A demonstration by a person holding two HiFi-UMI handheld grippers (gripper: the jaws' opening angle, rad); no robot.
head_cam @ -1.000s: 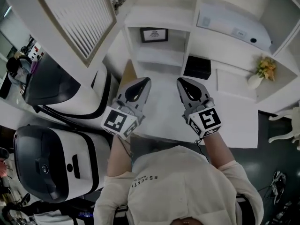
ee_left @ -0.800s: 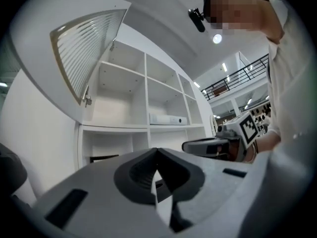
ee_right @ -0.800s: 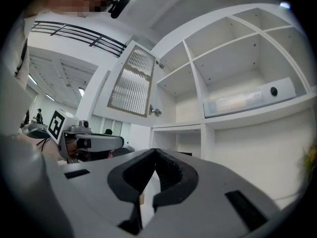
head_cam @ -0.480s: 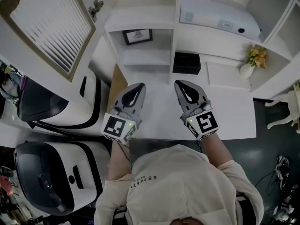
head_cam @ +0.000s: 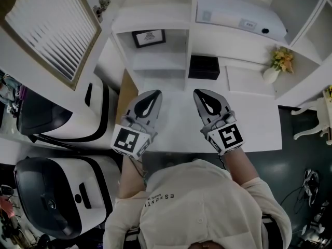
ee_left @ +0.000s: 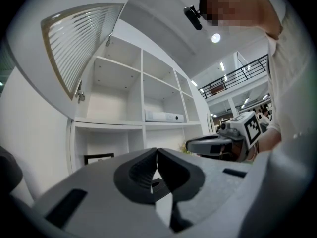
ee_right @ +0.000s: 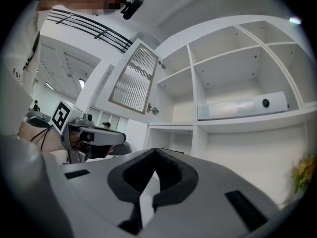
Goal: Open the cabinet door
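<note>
Cabinet door point(head_cam: 49, 27): louvred panel in a tan frame, swung wide open at the upper left of the shelf unit point(head_cam: 189, 35) (hinge edge toward the shelves).
Left claw point(head_cam: 149, 93): jaws closed together, nothing between them; held level over the white counter point(head_cam: 259, 126), well apart from the door.
Right claw point(head_cam: 205, 93): jaws met at the tips, empty; beside the left claw.
Shelf contents: framed picture point(head_cam: 149, 37), black box point(head_cam: 203, 67), long white device point(head_cam: 244, 19), vase of flowers point(head_cam: 277, 66).

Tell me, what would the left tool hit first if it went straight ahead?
Probably the white shelf unit: the left tool points toward the open compartment holding the picture frame, likely meeting its back wall beside the frame. Depth is unclear.
</note>
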